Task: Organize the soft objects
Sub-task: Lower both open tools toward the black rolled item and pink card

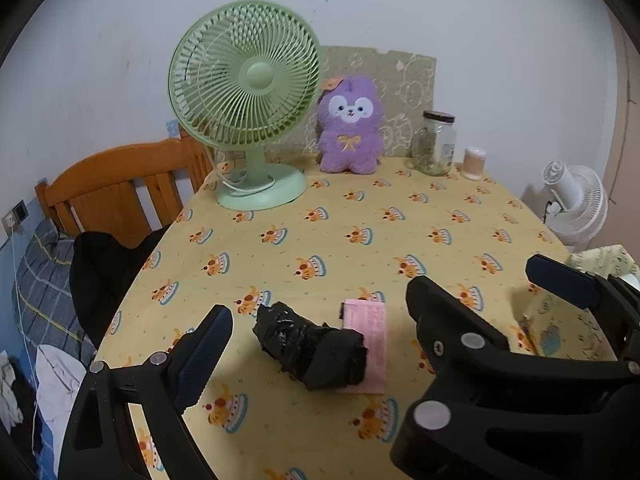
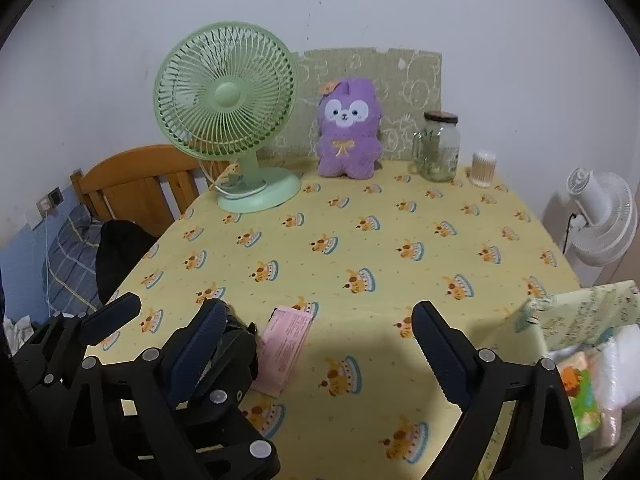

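Observation:
A purple plush toy [image 1: 349, 126] sits upright at the far edge of the table, against a green board; it also shows in the right wrist view [image 2: 347, 131]. A crumpled black soft bundle [image 1: 310, 349] lies near the front edge, partly on a pink paper [image 1: 366, 344]. My left gripper [image 1: 320, 320] is open, its fingers on either side of the bundle, not touching it. My right gripper [image 2: 320, 322] is open and empty, to the right of the left one. In the right wrist view the bundle [image 2: 240, 330] is mostly hidden behind the left gripper; the pink paper [image 2: 286, 346] shows.
A green desk fan [image 1: 244, 92] stands at the back left, a glass jar [image 1: 436, 142] and a cotton-swab tub [image 1: 474, 162] at the back right. A fabric bag [image 2: 588, 344] holding soft items is at the right edge. A wooden chair [image 1: 120, 188] and a bed lie left.

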`<action>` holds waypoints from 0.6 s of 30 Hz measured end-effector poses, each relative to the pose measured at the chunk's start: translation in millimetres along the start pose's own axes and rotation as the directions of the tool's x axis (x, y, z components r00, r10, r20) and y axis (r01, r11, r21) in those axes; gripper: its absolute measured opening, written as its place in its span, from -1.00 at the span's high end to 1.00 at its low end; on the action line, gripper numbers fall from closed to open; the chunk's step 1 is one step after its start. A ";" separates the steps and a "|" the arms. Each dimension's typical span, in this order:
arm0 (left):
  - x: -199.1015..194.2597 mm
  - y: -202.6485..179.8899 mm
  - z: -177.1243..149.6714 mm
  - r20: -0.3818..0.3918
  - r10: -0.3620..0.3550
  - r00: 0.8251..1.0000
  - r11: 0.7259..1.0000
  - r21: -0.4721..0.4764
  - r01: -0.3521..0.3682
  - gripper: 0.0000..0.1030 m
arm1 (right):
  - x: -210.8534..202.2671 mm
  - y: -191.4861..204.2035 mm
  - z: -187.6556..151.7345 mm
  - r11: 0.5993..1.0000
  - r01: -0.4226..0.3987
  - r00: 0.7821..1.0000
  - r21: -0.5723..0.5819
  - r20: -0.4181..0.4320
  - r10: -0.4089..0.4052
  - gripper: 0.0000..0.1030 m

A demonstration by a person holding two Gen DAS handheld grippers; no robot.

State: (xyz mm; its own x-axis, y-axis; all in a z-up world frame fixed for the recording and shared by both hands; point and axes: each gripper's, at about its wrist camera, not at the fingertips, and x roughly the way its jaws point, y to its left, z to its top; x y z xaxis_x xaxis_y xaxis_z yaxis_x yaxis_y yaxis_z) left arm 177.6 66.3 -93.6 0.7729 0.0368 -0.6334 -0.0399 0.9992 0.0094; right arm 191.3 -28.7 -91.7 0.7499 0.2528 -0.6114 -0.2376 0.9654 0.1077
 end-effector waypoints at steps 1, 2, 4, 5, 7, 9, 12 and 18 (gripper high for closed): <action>2.5 0.8 0.6 -0.005 0.002 1.000 1.000 0.001 -0.002 -0.84 | 4.1 -0.1 1.1 1.000 -0.001 1.000 0.002 -0.007 0.001 -0.85; 7.8 1.7 1.8 -0.014 0.006 1.000 1.000 0.002 -0.006 -0.84 | 7.9 -0.5 2.1 1.000 -0.001 1.000 0.004 -0.012 0.002 -0.85; 14.6 2.7 2.9 -0.026 0.010 1.000 1.000 0.005 -0.009 -0.84 | 15.2 -1.7 3.4 1.000 0.000 1.000 0.008 -0.024 0.000 -0.85; 18.5 3.1 3.3 -0.033 0.010 0.999 1.000 0.004 -0.010 -0.84 | 19.6 -2.9 4.0 1.000 0.000 0.999 0.013 -0.032 0.000 -0.85; 27.1 4.9 3.5 -0.052 0.006 0.999 1.000 -0.003 -0.007 -0.84 | 27.3 -4.7 4.0 1.000 0.003 0.999 0.020 -0.047 -0.002 -0.84; 36.8 6.9 2.6 -0.074 0.005 0.997 1.000 -0.012 -0.005 -0.84 | 32.7 -6.0 3.4 1.000 0.013 0.998 0.020 -0.054 -0.012 -0.84; 47.5 9.7 0.5 -0.099 0.005 0.995 1.000 -0.021 -0.007 -0.84 | 41.7 -7.6 1.8 0.999 0.026 0.997 0.020 -0.075 -0.025 -0.82; 61.1 12.8 -7.3 -0.127 0.004 0.992 1.000 -0.022 -0.007 -0.84 | 59.2 -6.6 -5.4 0.999 0.021 0.993 0.026 -0.120 -0.018 -0.81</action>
State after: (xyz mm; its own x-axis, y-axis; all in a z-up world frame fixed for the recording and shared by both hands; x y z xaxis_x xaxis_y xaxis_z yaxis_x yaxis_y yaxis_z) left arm 219.6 81.3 -137.8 0.6861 0.0384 -0.7265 -0.0591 0.9983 -0.0030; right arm 233.8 -20.5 -132.9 0.6743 0.2262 -0.7030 -0.2055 0.9718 0.1156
